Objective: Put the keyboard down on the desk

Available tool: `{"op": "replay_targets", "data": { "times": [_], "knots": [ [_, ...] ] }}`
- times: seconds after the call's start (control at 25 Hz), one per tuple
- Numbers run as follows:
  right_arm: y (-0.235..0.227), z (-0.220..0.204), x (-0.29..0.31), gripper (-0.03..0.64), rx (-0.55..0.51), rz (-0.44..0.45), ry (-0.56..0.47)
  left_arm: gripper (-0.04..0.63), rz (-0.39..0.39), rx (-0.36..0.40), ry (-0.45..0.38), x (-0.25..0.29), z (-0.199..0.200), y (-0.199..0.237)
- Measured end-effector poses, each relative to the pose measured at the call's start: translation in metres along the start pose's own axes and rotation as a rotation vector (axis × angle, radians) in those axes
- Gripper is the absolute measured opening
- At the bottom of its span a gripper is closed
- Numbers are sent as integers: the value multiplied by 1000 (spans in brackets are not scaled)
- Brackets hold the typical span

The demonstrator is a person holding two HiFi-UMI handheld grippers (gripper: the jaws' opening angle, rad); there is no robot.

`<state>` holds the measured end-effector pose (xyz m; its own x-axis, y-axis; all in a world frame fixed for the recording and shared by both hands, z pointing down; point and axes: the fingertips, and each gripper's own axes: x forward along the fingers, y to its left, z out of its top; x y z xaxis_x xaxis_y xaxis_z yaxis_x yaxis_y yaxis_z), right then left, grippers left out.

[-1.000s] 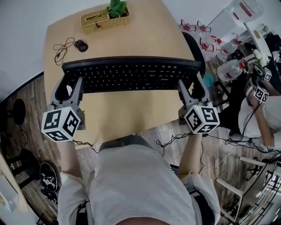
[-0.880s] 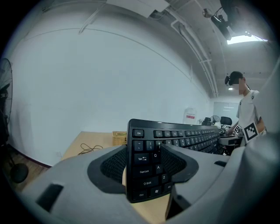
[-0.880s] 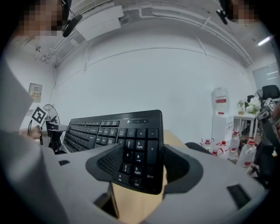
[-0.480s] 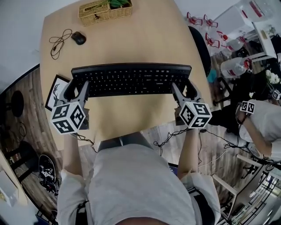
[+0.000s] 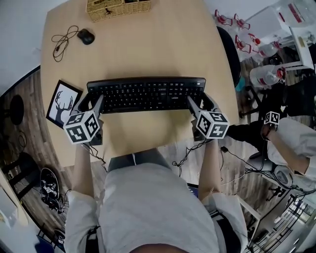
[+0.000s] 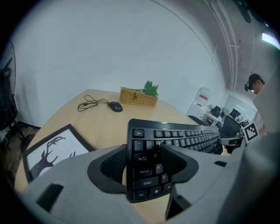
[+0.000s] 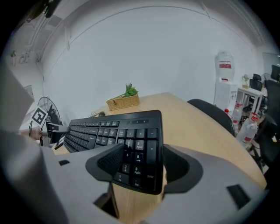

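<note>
While left tongs [image 5: 92, 100] and right tongs [image 5: 200, 102] pinch keyboard [image 5: 146, 94] ends, open desk [image 5: 148, 44] beyond.

The head view looked steeply down from above the person, at some remove, onto most of the pale wooden desk [image 5: 158, 54]. The left gripper view sat low and close at the left end of the black keyboard [image 6: 175, 138] and faced along the desk toward the white wall [image 6: 109, 43]. The right gripper view did likewise at the right end. All three shared the keyboard and the woven wicker basket [image 5: 118, 7]. The head view and the left gripper view also shared the small black mouse [image 5: 85, 36] and the black-framed deer picture [image 5: 63, 103].
</note>
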<state>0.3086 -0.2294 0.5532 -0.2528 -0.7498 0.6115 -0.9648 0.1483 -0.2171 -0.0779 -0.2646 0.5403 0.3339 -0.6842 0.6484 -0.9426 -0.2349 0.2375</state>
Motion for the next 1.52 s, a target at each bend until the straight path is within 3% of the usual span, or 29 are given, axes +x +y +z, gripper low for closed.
{"op": "replay_targets", "data": {
  "times": [0.4, 1.24, 1.52],
  "knots": [
    [1, -28, 25, 255, 2, 14, 102, 233, 23, -65, 98, 17, -37, 17],
    [-2, -47, 41, 255, 33, -19, 164, 233, 79, -75, 146, 36, -53, 29],
    [-2, -47, 41, 255, 35, -40, 122, 235, 68, -66, 106, 35, -52, 29]
  ]
}}
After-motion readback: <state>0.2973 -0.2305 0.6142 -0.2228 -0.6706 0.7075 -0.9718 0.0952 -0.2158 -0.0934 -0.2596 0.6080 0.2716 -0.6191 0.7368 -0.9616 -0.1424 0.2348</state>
